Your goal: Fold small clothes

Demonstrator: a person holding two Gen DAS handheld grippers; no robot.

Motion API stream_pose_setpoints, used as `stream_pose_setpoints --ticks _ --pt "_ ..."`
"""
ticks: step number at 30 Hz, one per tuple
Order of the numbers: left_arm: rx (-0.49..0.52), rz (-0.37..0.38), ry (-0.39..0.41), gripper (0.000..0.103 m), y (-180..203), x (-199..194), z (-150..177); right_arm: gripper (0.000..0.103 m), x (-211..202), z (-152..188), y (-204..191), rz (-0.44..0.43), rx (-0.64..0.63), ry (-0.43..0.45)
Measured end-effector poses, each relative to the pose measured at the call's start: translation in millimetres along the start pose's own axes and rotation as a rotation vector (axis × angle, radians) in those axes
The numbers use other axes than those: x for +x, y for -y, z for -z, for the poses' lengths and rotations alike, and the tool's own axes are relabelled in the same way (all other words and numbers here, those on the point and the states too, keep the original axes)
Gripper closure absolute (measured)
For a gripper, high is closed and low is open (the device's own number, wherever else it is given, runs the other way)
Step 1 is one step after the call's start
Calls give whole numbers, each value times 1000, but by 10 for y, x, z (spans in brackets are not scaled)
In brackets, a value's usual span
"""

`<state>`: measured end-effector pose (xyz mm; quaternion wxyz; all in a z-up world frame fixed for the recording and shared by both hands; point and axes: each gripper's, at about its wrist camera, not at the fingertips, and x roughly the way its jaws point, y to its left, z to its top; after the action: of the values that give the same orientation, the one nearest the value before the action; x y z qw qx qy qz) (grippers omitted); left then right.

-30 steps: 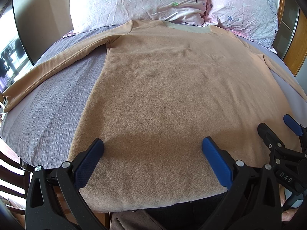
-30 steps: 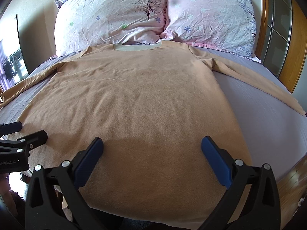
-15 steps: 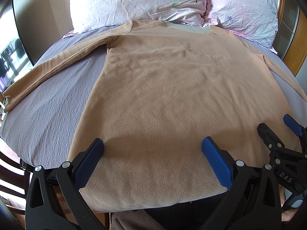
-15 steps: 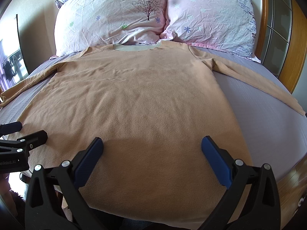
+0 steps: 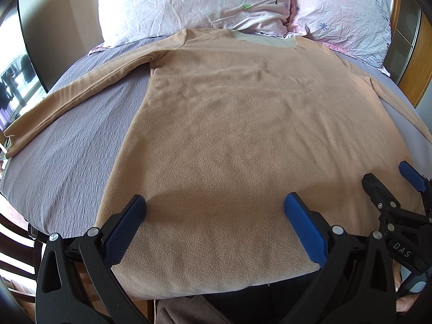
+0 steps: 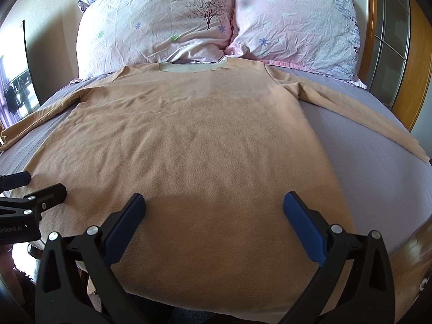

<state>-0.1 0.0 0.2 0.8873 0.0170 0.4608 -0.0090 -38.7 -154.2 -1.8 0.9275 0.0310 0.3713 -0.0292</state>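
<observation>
Tan fleece, a long-sleeved shirt [image 5: 243, 135], lies flat and face-up on the grey-lilac bed [image 5: 67, 156]; its long axis runs straight away from me, hem at the near edge of the mattress, pale collar [image 6: 186, 68] touching the 2 flowered pillows [image 6: 162, 27] at the far end. Both sleeves spread outward; the one on my left [image 5: 67, 100] reaches the bed's left edge, the one on my right [image 6: 378, 116] slants to the right edge beside the wooden frame [image 6: 415, 54]. Bare sheet shows on either side of the body, wider on my left in the left wrist view. My left tongs [image 5: 214, 226] hang wide apart over the hem, gripping nothing; my right tongs [image 6: 214, 226] are just as wide over the hem, also holding nothing; the 2 sit just beside each other, apart.
</observation>
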Motion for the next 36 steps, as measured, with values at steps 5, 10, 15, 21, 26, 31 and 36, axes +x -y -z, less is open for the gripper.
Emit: stream_pose_setpoints --ticks 5,10,15,21,26,31,36 --pt "0 0 0 1 0 0 0 2 -1 -3 -4 0 0 0" --pt "5 3 -4 1 -2 3 -2 2 -12 -5 -6 -2 -6 -4" --pt "35 16 18 1 -12 -6 6 2 -135 -157 316 -182 56 16" --pt "44 159 34 1 -58 11 -191 2 -308 -637 1843 -56 441 85" --pt "-30 441 220 1 -211 -98 -410 46 -124 -674 3235 68 859 25" --pt "-107 624 318 1 -422 -107 -609 54 64 -442 4107 194 1153 -28" --pt "-184 681 319 1 -667 -30 -742 56 173 -253 4361 210 1269 -5"
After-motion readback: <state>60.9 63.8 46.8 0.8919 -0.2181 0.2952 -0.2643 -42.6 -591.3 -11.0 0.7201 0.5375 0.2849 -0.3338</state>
